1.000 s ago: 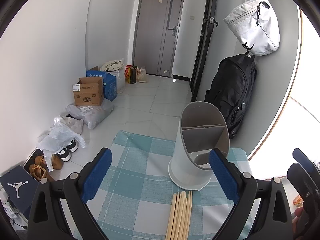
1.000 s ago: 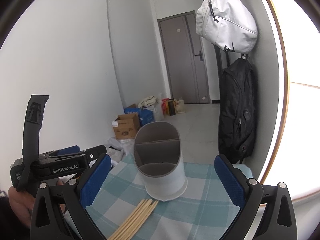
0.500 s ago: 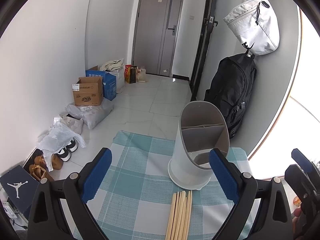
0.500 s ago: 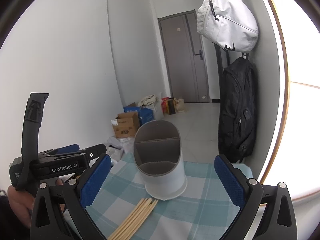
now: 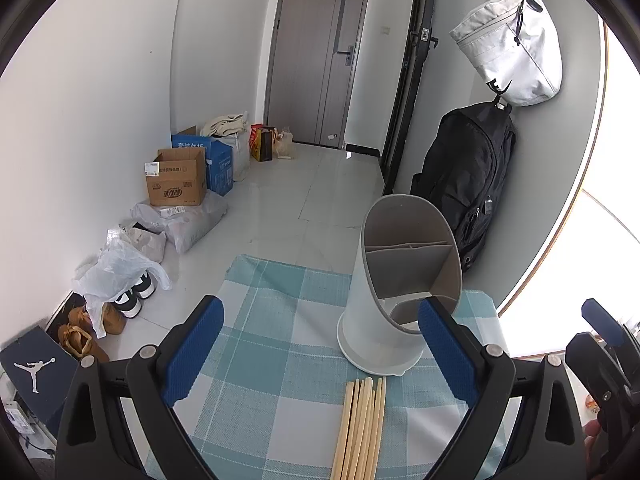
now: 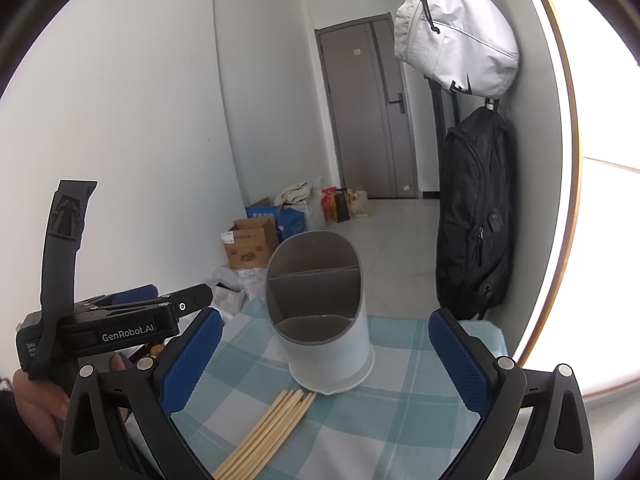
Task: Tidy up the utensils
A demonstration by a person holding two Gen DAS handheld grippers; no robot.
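A white utensil holder (image 5: pixel 396 292) (image 6: pixel 324 320) with grey inner dividers stands upright on a teal checked cloth (image 5: pixel 280 360) (image 6: pixel 400 400). Several pale wooden chopsticks (image 5: pixel 360 428) (image 6: pixel 268 428) lie side by side on the cloth just in front of the holder. My left gripper (image 5: pixel 320 356) hovers open above the cloth, its blue-padded fingers wide apart and nothing between them. My right gripper (image 6: pixel 324 364) is open too, with the holder seen between its fingers. The left gripper's body (image 6: pixel 120 324) shows at the left of the right wrist view, held by a hand (image 6: pixel 36 404).
The small table ends just behind the holder. Beyond it are a tiled floor (image 5: pixel 320 196), cardboard boxes (image 5: pixel 176 178), bags and shoes (image 5: pixel 132 300) along the left wall. A black backpack (image 5: pixel 468 184) and a white bag (image 5: pixel 512 44) hang on the right wall.
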